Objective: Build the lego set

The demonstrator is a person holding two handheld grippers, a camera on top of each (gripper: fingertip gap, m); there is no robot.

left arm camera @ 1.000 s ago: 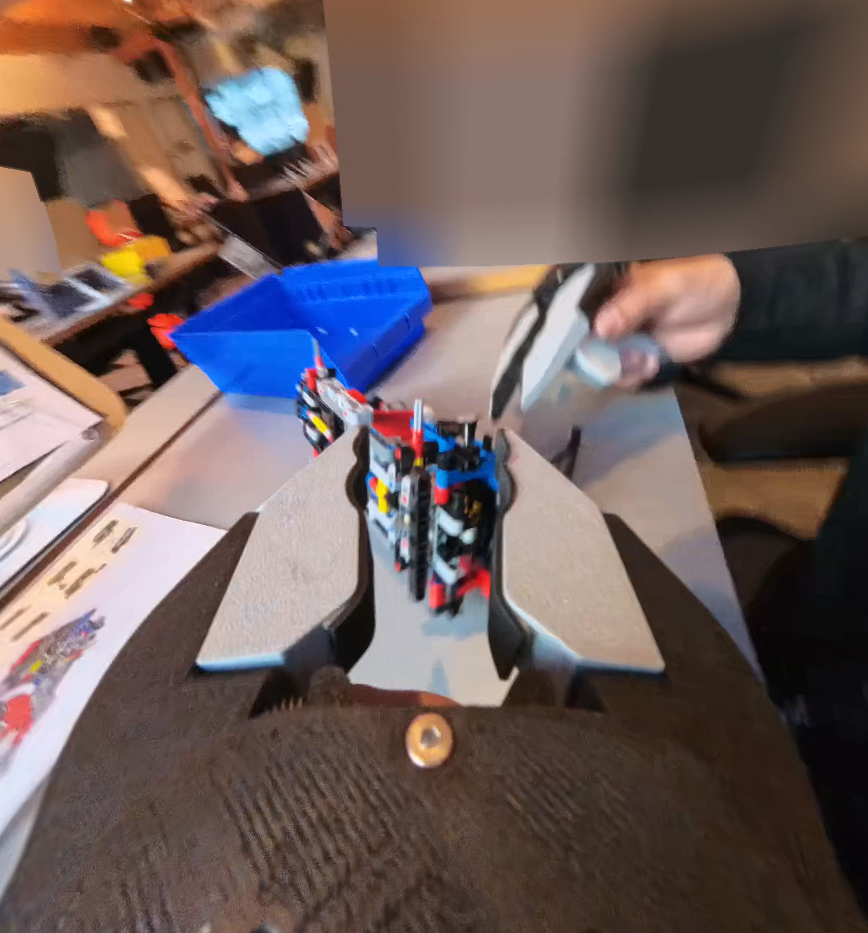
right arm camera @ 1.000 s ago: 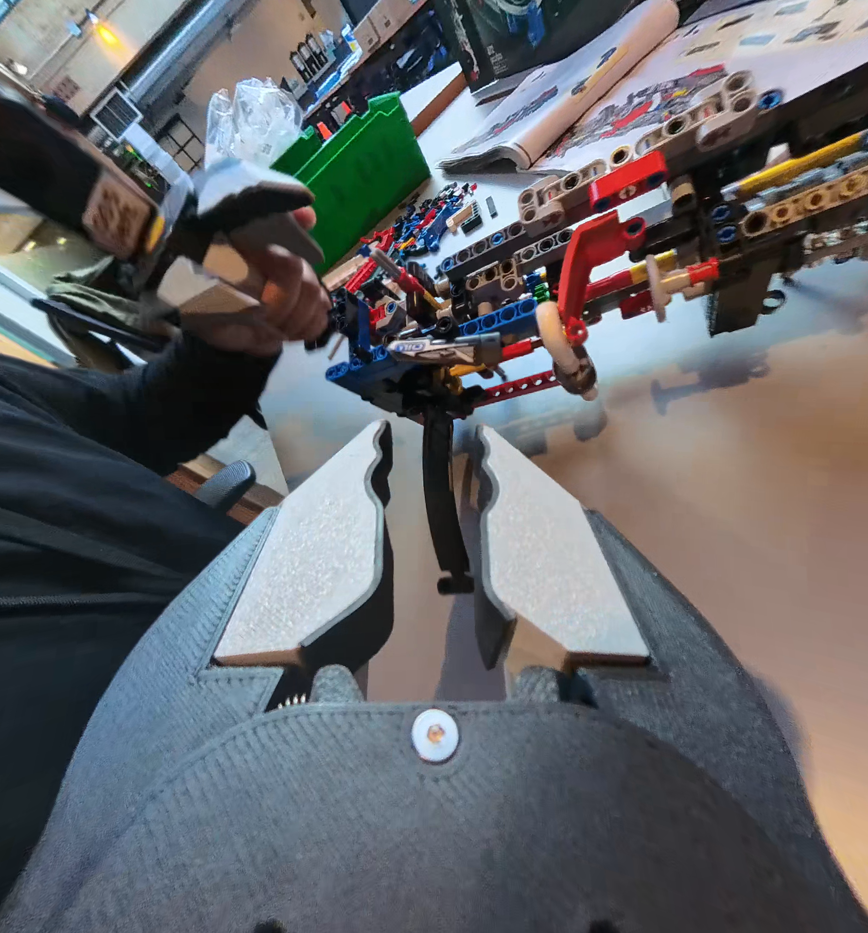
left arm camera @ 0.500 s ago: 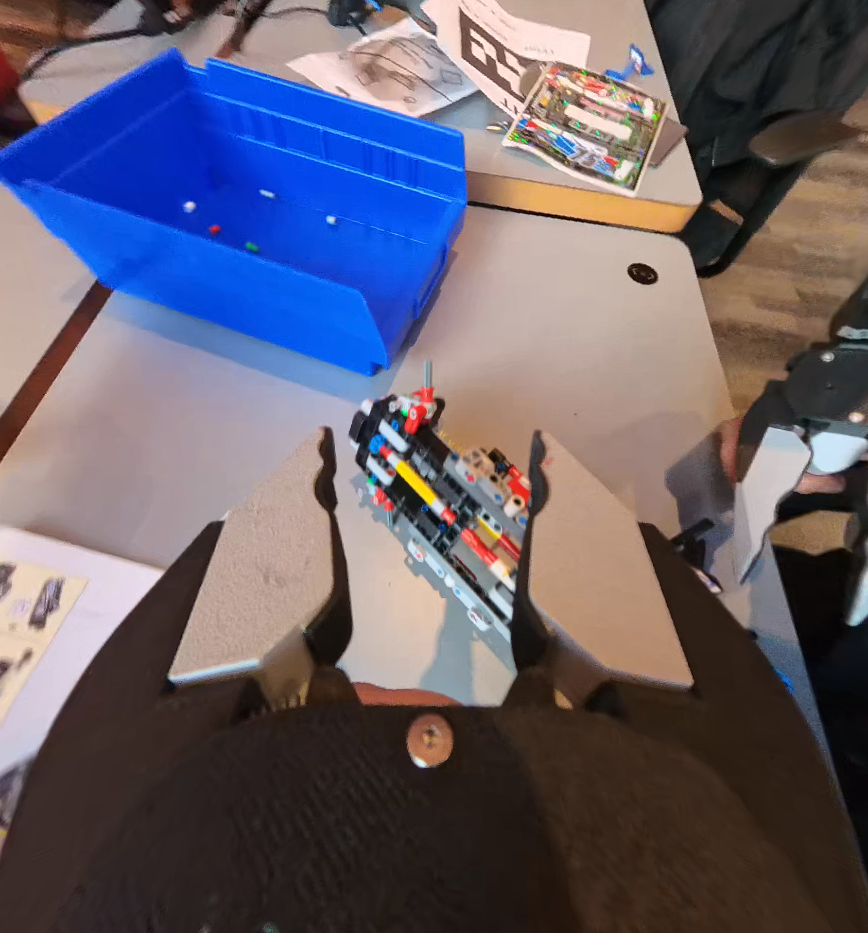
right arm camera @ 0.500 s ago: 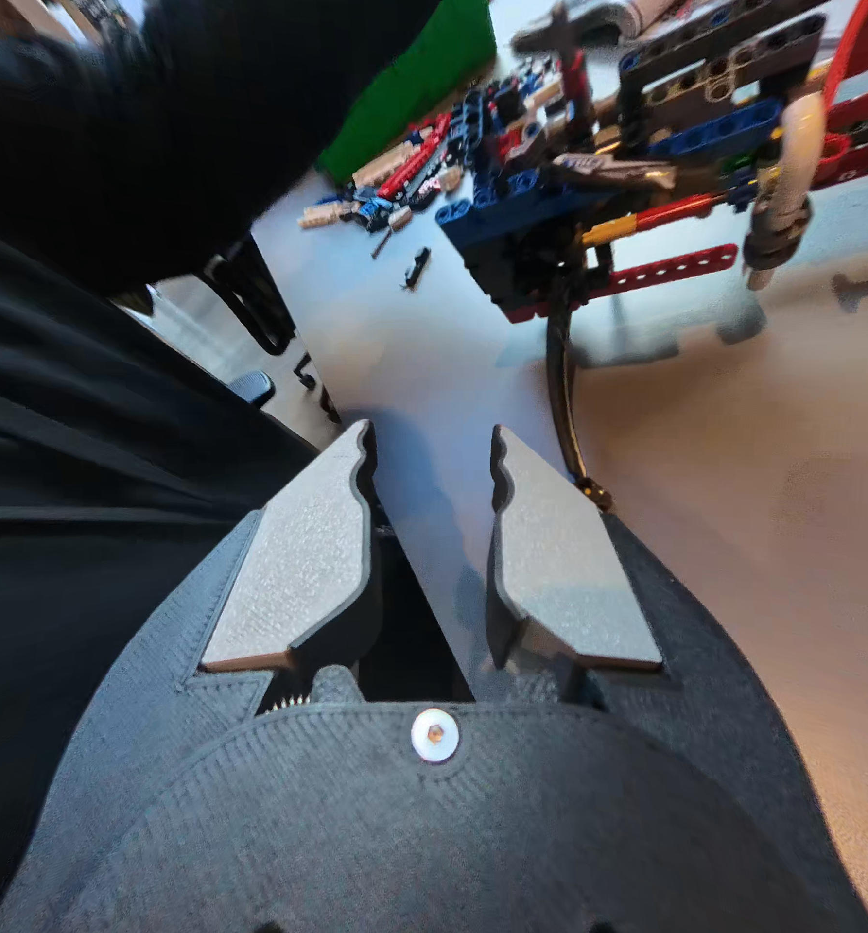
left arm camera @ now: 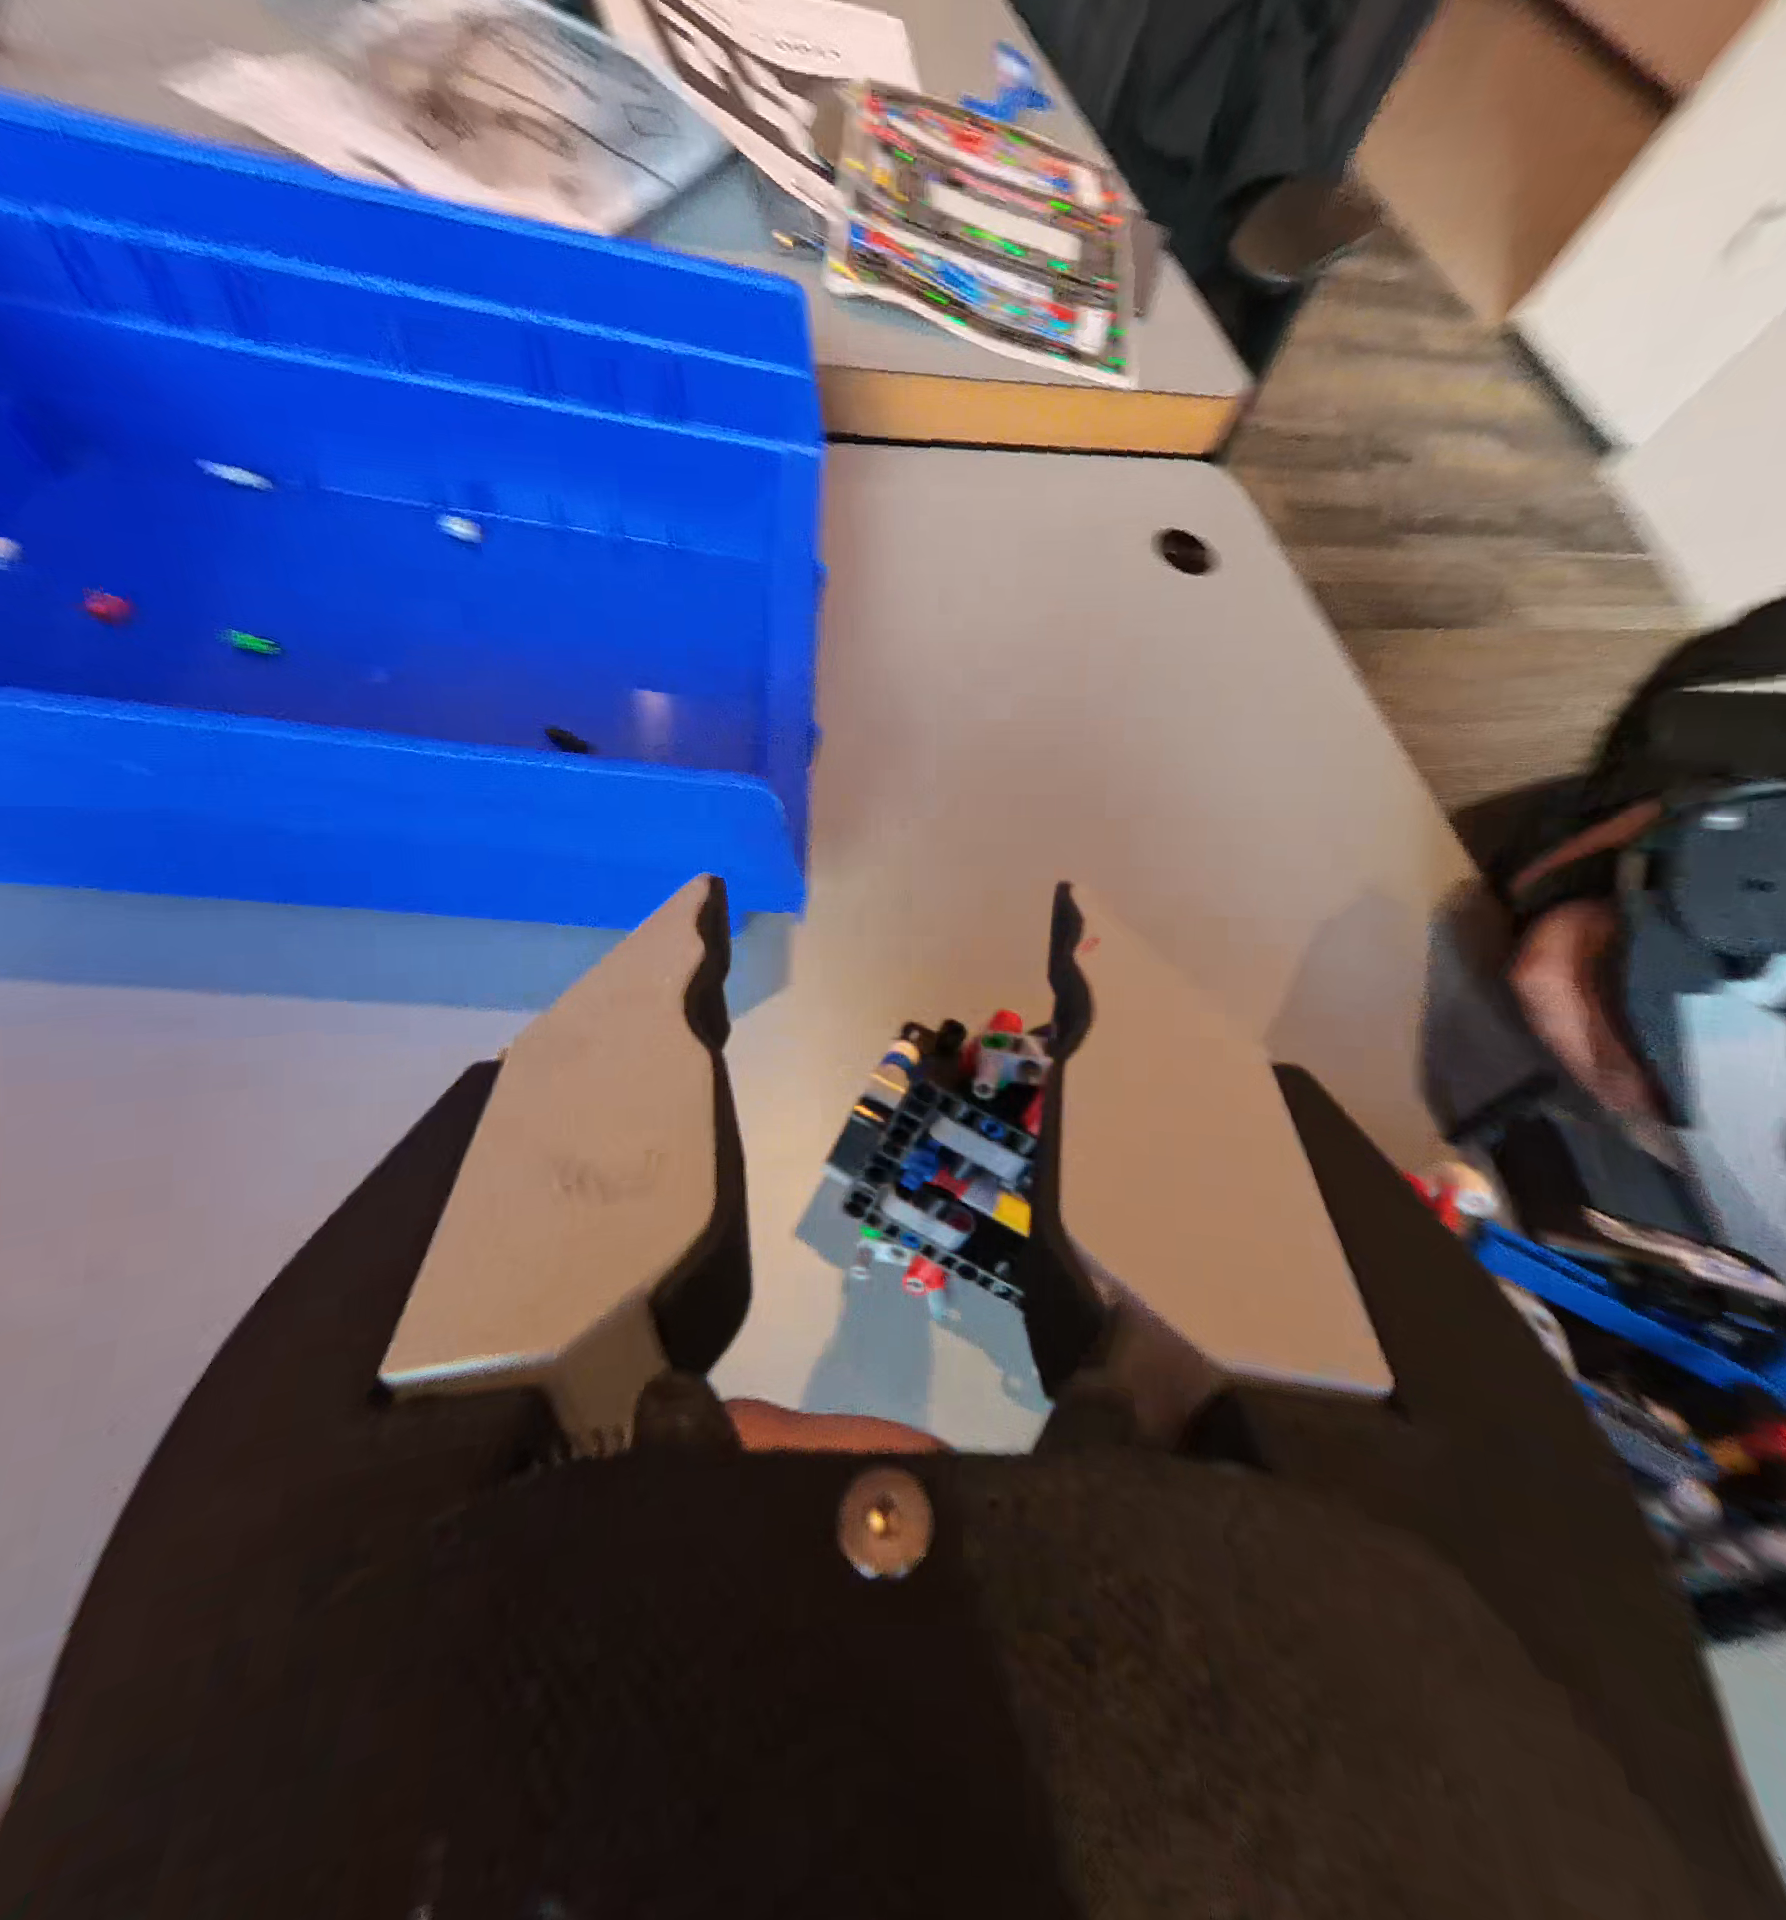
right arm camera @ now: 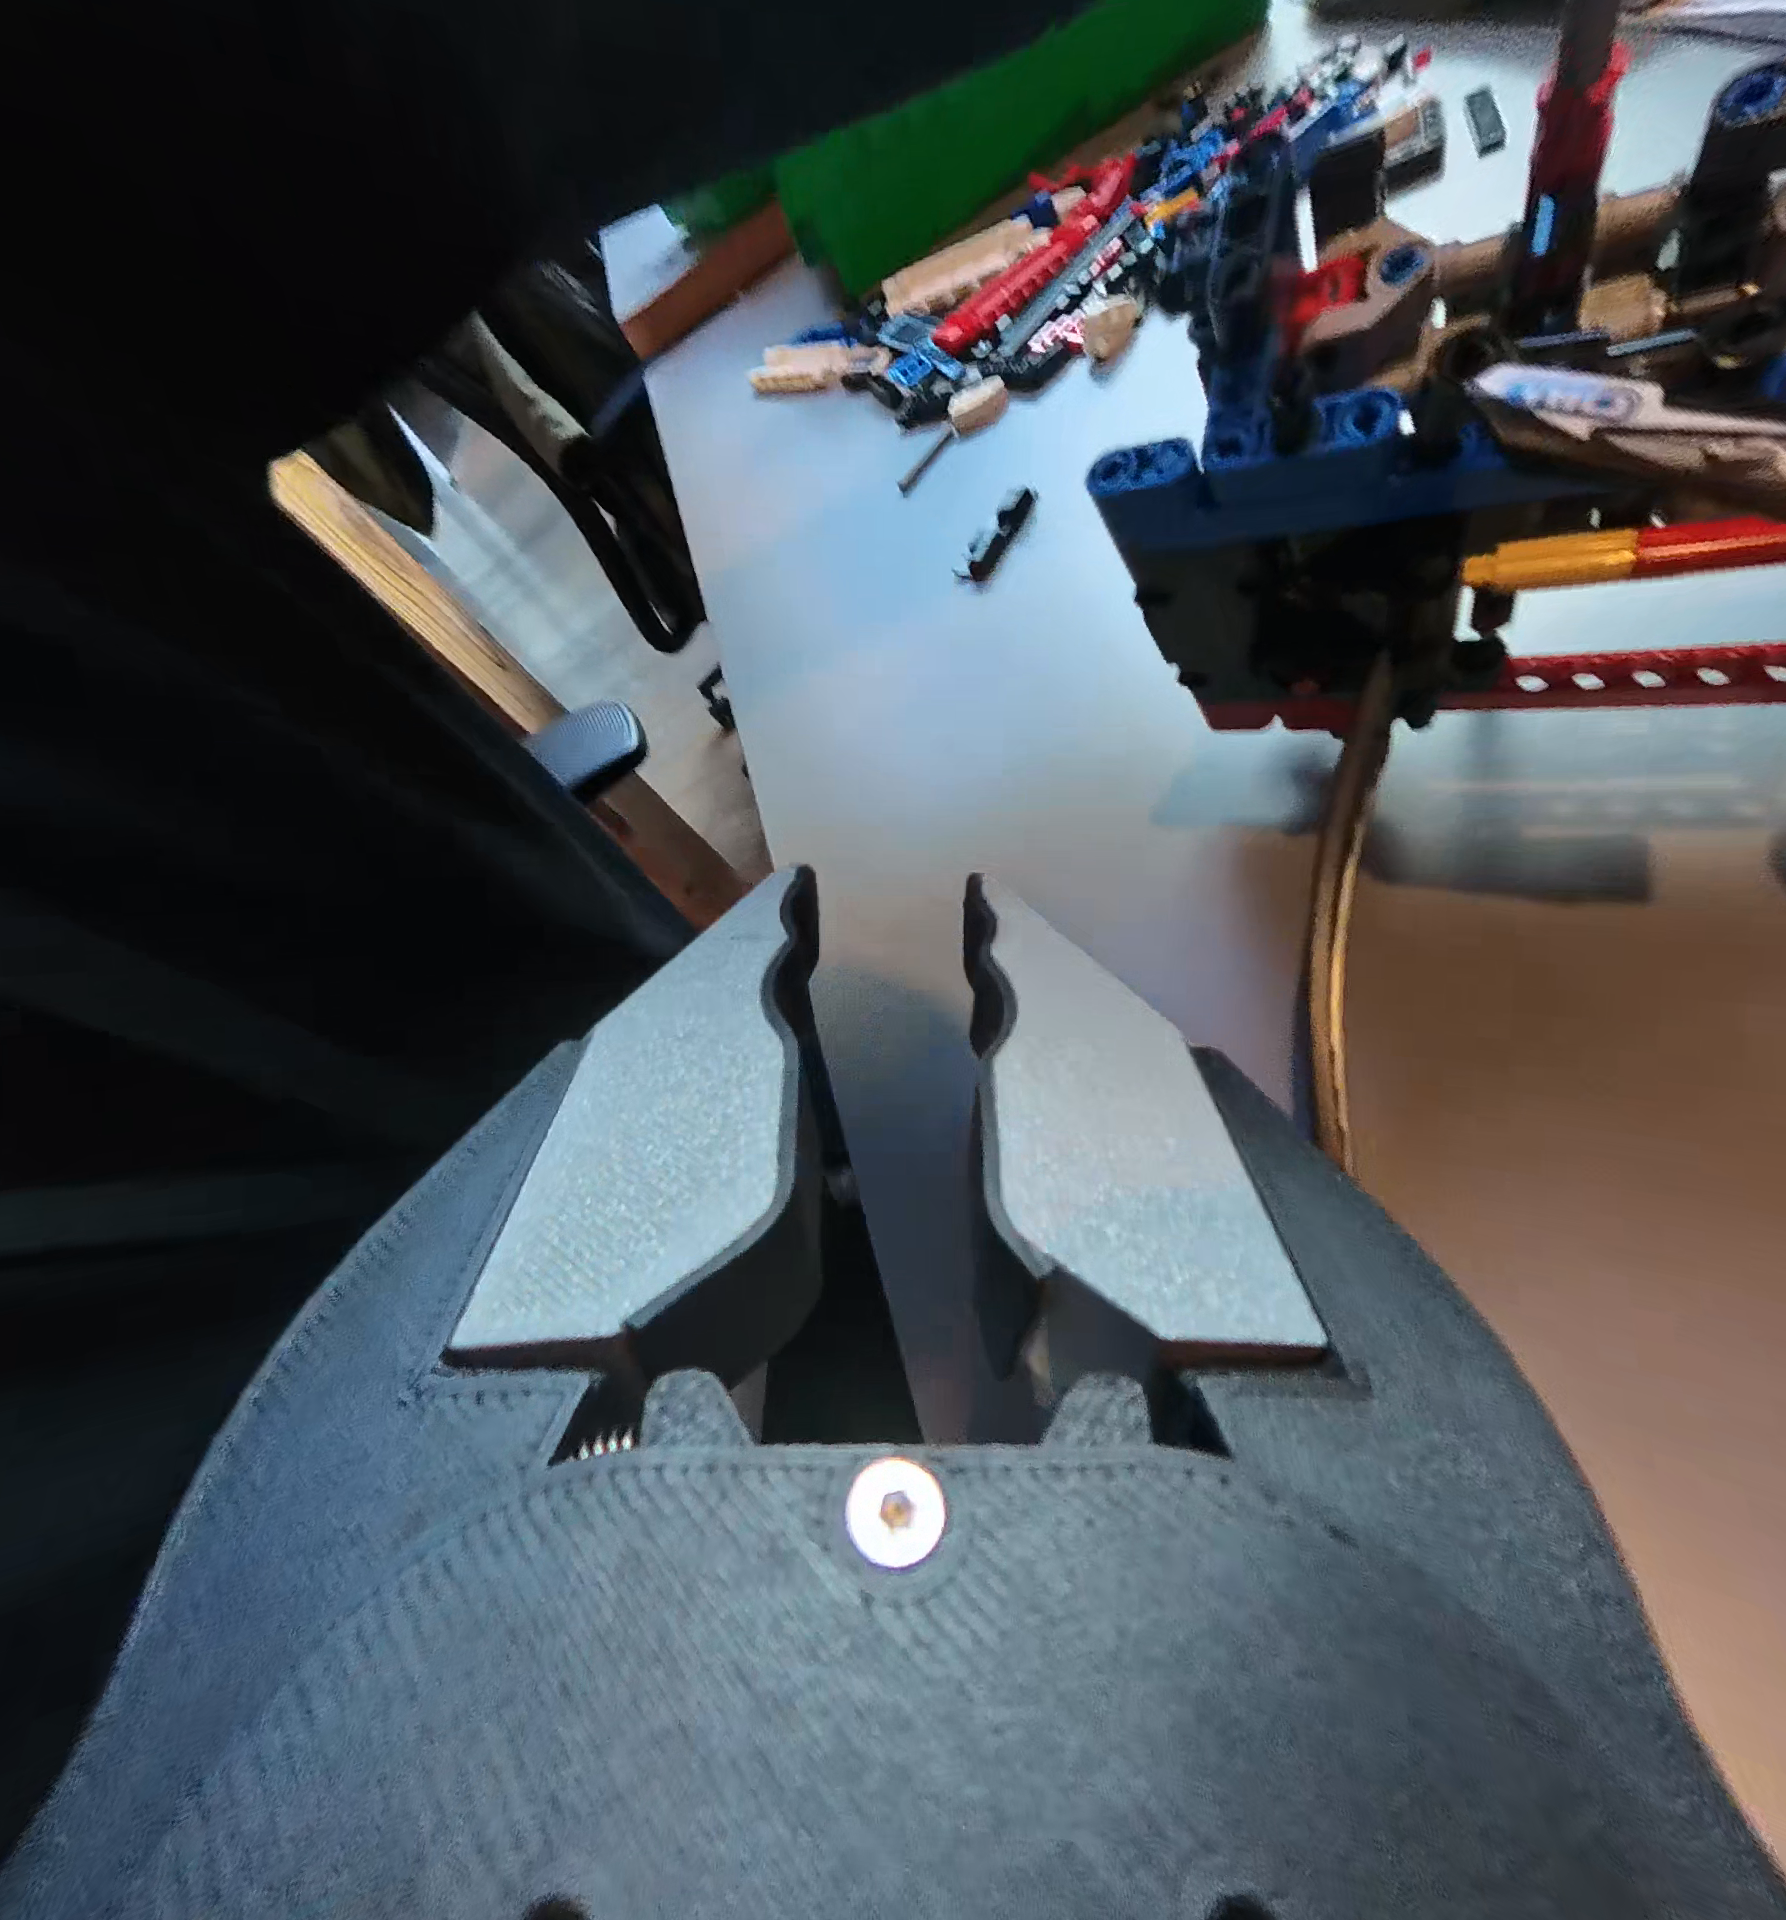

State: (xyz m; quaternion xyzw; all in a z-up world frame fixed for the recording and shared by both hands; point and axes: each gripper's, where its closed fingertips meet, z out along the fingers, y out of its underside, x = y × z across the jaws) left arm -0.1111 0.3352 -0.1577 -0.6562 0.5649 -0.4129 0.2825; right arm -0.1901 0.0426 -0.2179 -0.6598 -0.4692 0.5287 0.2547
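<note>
L gripper wide over sub-assy, R gripper narrow, empty; sub-assy prob. light, stiff, pins fragile: grip long beam sides.

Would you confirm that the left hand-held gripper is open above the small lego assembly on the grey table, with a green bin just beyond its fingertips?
Not quite: the bin is blue, not green, as the left wrist view shows. The rest holds: the left hand-held gripper is open above the small lego assembly lying on the grey table.
</note>
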